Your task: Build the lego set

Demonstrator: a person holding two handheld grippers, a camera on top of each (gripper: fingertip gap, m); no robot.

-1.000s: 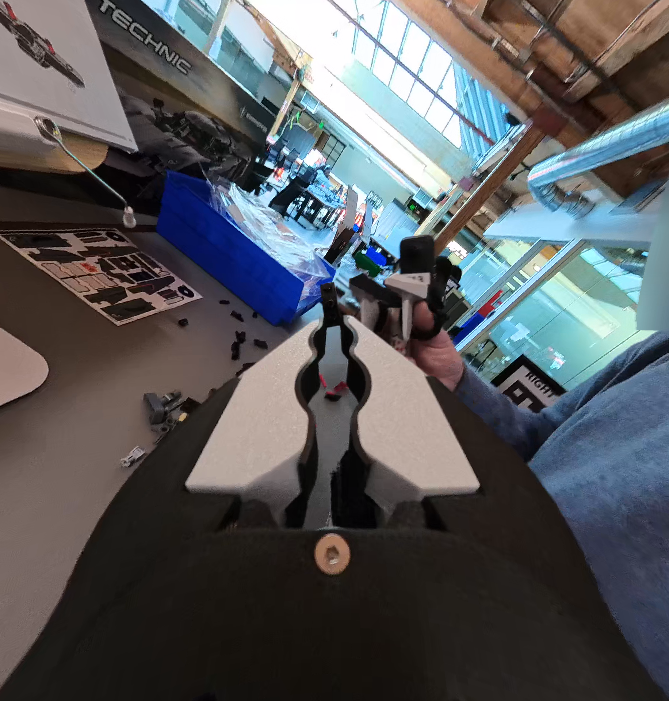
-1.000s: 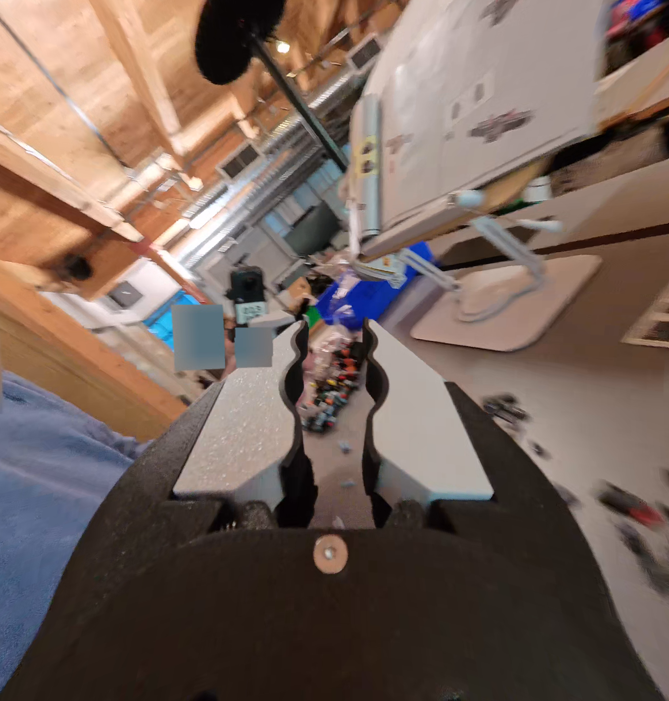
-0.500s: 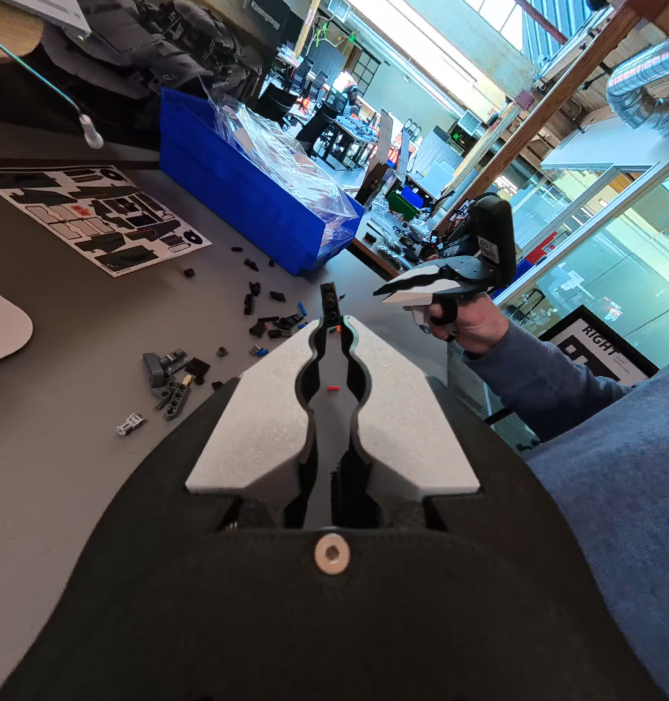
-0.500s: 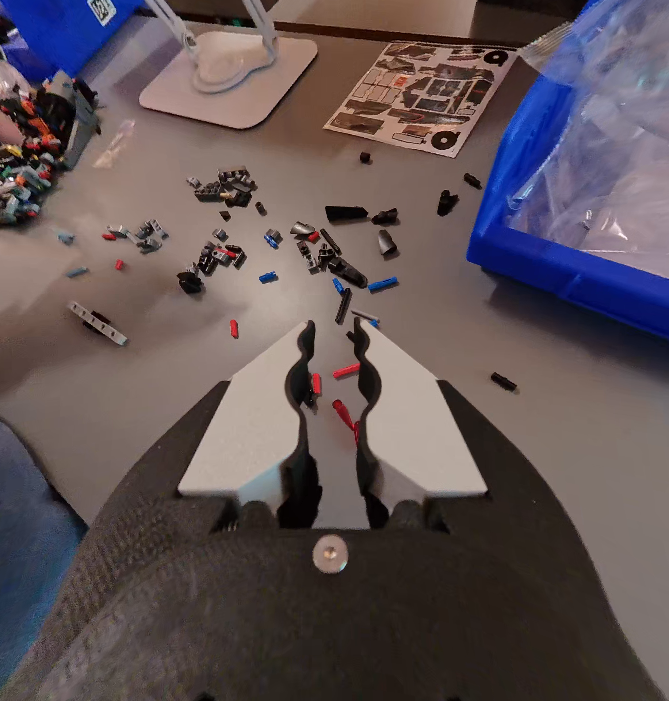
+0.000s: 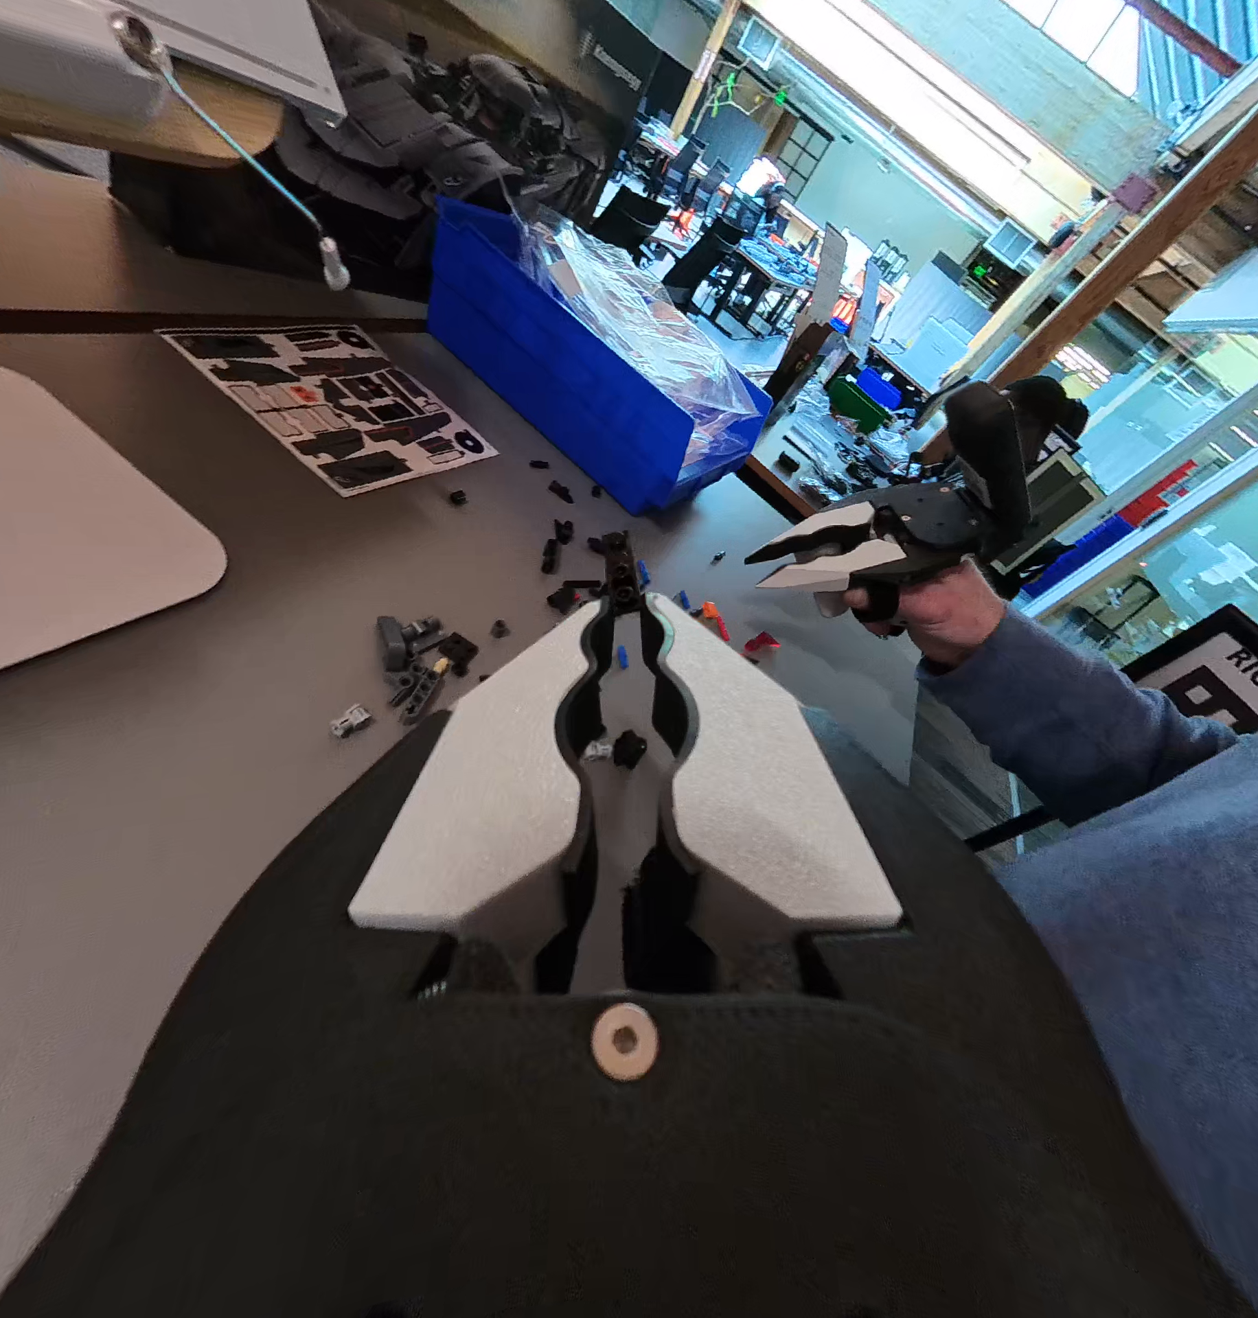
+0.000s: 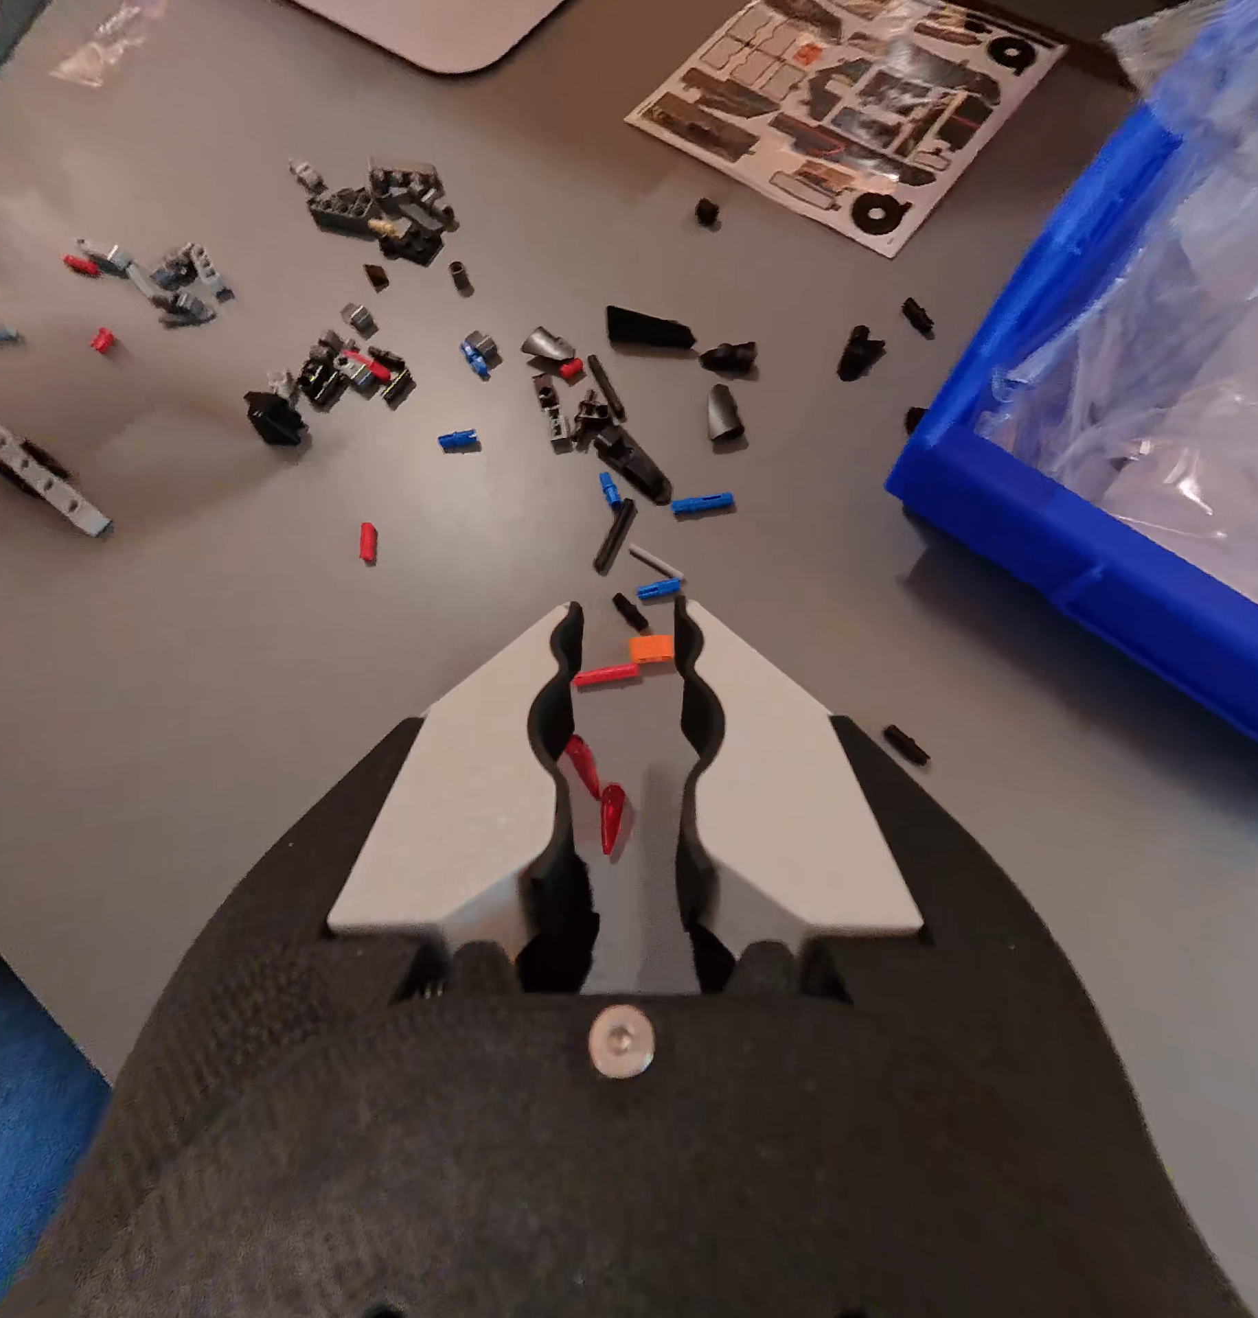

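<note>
While the left gripper pinches a short black beam right at its tips, that piece pokes out past the fingers, standing clear of the tabletop — held forward like that, I'd say, so its pin holes stay open for whatever gets pushed in next. Those fingers are clamped on the beam and nothing else.

Over to the right gripper: fingers spread apart, nothing between them, pointing down at the loose parts. Framed in the gap sit a red pin and an orange piece, with two translucent red wedges further back toward the palm. Just past the tips lie a blue pin and a small black pin. From the left wrist view the right gripper hangs above the tabletop, not touching it — my guess is it's picking out a connector for the beam, though which one I can't tell.

Further out from the fingers, the black and grey parts are scattered flat in one layer, presumably so each can be spotted and nipped singly. Beyond them lies the sticker sheet, unused by the look of it, and off to the right-hand side the blue bin holds clear plastic bags, out of the working patch.
</note>
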